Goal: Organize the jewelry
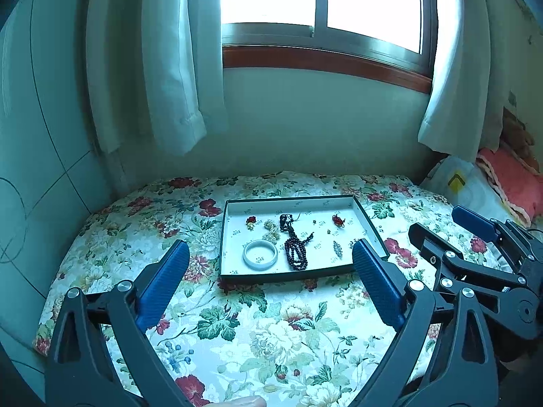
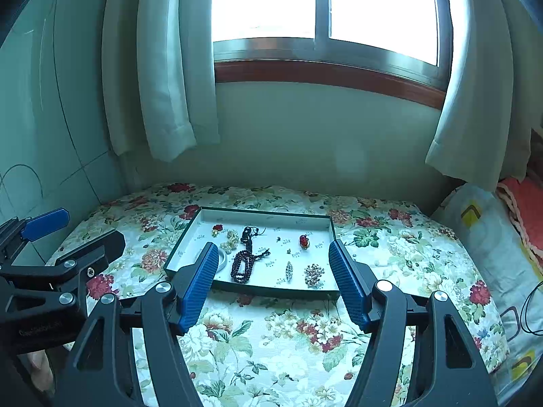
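A shallow white tray with a dark rim point(image 1: 370, 227) point(image 2: 334, 234) lies on the floral bedspread. In it lie a white bangle point(image 1: 260, 254) point(image 2: 223, 260), a dark red bead necklace point(image 1: 296, 252) point(image 2: 243, 264), pale bead clusters point(image 1: 270, 230) point(image 2: 314, 274), red charms point(image 1: 338, 220) point(image 2: 303, 240) and a small silver brooch point(image 1: 338, 248) point(image 2: 288, 270). My left gripper point(image 1: 269, 252) is open and empty, held just short of the tray's near edge. My right gripper point(image 2: 273, 254) is open and empty, also in front of the tray; it shows in the left wrist view point(image 1: 441, 224).
The floral bedspread point(image 1: 271, 332) point(image 2: 271, 339) covers the bed. A wall with a window and curtains point(image 1: 176, 68) stands behind it. A pale pillow point(image 2: 492, 237) and a pink blanket point(image 1: 516, 183) lie at the right. A tiled wall is at the left.
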`<state>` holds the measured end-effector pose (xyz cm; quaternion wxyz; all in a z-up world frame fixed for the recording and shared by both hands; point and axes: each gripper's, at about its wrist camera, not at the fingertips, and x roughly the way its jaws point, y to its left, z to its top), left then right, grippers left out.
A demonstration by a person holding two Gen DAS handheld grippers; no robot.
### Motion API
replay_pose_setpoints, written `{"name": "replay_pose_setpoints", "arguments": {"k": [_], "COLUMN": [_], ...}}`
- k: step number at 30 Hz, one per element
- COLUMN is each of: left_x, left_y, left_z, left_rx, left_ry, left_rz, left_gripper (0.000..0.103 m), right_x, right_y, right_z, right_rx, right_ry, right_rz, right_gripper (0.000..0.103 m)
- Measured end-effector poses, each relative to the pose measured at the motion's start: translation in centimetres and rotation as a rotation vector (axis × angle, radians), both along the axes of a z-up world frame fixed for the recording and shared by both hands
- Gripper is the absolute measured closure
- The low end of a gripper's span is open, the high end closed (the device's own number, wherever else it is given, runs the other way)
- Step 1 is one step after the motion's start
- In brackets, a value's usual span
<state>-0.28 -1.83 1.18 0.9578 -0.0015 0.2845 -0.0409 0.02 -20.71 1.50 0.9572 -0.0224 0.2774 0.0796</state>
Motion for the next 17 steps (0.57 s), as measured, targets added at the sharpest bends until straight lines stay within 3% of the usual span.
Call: {"name": "replay_pose_setpoints", "arguments": {"k": [10, 17], "left_x": [0.0, 1.9], "left_y": [0.0, 1.3], "left_z": [-0.2, -1.9], "left_rx": [0.034, 0.004], "left_ry": [-0.029, 0.036], "left_rz": [0.03, 0.052], "left_gripper": [0.002, 0.002], "right_x": [0.1, 0.9], "right_y": [-0.7, -1.6], "right_z": [-0.2, -1.6], "right_rx": [-0.001, -0.002], "right_ry": [0.006, 0.031], "right_rz": [-0.004, -0.031], "right_gripper": [0.036, 0.036]}}
